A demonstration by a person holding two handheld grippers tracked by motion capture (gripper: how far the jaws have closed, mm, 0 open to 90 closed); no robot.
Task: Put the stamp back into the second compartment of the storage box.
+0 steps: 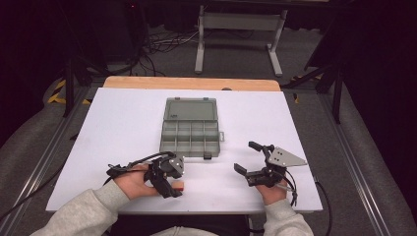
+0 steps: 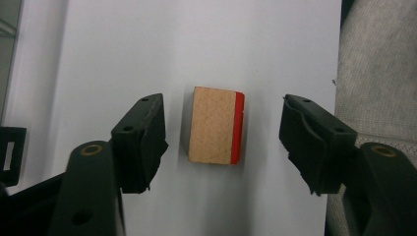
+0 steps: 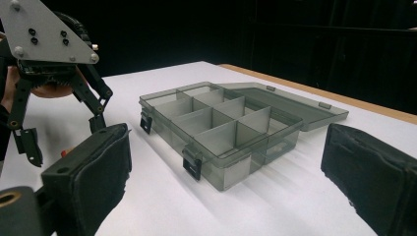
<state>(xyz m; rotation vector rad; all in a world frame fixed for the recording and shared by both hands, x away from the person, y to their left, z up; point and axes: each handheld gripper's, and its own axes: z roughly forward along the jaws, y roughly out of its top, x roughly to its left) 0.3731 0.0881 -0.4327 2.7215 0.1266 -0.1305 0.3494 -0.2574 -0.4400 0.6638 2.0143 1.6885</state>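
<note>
wooden block (image 2: 212,125) with a red edge lies between the left gripper (image 2: 223,142) jaws, wide apart; centre, then close evenly. right gripper (image 3: 226,177) wide, empty.

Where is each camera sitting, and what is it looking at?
High view: above the person's side, looking down on the white table; both sleeves, hands and grippers show.
Left gripper view: rides the left gripper, looking down at the wooden block between its open jaws.
Right gripper view: rides the right gripper, facing the open organizer box; the left gripper shows too.
Shared: the box appears in the high and right gripper views.
</note>
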